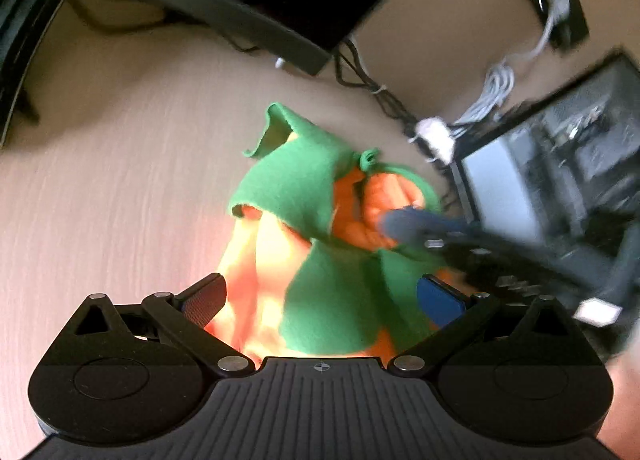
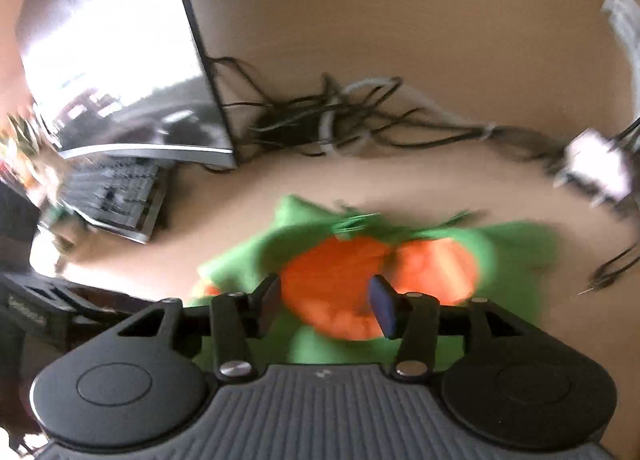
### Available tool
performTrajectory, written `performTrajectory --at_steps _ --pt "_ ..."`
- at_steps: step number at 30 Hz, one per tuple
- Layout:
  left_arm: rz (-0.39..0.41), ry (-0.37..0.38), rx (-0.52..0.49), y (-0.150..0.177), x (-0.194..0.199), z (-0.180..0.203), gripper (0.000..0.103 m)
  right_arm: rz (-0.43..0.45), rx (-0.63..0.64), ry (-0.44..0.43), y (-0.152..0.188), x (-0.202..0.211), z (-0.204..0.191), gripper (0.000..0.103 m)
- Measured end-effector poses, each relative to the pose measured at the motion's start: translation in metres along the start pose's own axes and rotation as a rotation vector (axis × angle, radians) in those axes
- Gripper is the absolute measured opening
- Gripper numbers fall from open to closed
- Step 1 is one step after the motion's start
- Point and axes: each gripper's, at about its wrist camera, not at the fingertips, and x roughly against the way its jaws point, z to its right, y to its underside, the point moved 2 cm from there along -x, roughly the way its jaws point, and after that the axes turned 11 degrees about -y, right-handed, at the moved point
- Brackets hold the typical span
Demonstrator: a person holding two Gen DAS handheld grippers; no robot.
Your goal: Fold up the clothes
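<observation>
An orange and green garment [image 1: 320, 244] lies bunched on the light wooden table [image 1: 120, 164]. My left gripper [image 1: 322, 300] is open, its jaws wide apart on either side of the cloth's near end, just above it. My right gripper [image 2: 326, 302] is open over the orange middle of the same garment [image 2: 344, 280]. In the left wrist view the right gripper [image 1: 404, 224] reaches in from the right, its tips over the orange part. Both views are blurred by motion.
A monitor [image 2: 120, 60] and keyboard [image 2: 116, 200] stand at the table's back, with a tangle of black and white cables [image 2: 340, 120] and a white plug [image 2: 592, 168]. A dark monitor base [image 1: 248, 20] sits behind the garment.
</observation>
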Motion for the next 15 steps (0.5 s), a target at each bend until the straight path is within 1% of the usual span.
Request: performTrajectory --at_steps 2,4,6,7,9,12,15 --pt "-0.054 -0.001 0.122 -0.004 0.003 -0.020 0.103 -0.006 -0.040 -0.041 0.001 -0.019 -0.004 0.049" --pt "-0.081 -0.003 0.215 -0.007 0.008 -0.038 0.103 -0.008 -0.054 -0.045 0.005 -0.034 -0.014 0.049" --pt "-0.074 0.000 0.271 -0.008 0.017 -0.055 0.103 -0.005 -0.011 -0.072 0.008 -0.040 -0.032 0.049" --pt "-0.071 0.001 0.292 -0.007 0.022 -0.062 0.103 -0.010 0.022 -0.072 0.010 -0.041 -0.042 0.049" --pt "-0.064 -0.002 0.333 -0.006 0.030 -0.077 0.103 -0.027 0.078 -0.060 0.016 -0.043 -0.057 0.049" --pt "-0.033 -0.029 0.415 -0.007 0.039 -0.103 0.103 -0.046 0.104 -0.043 0.024 -0.039 -0.071 0.050" --pt "0.006 -0.043 0.516 -0.006 0.049 -0.128 0.103 -0.039 0.138 -0.012 0.030 -0.032 -0.083 0.056"
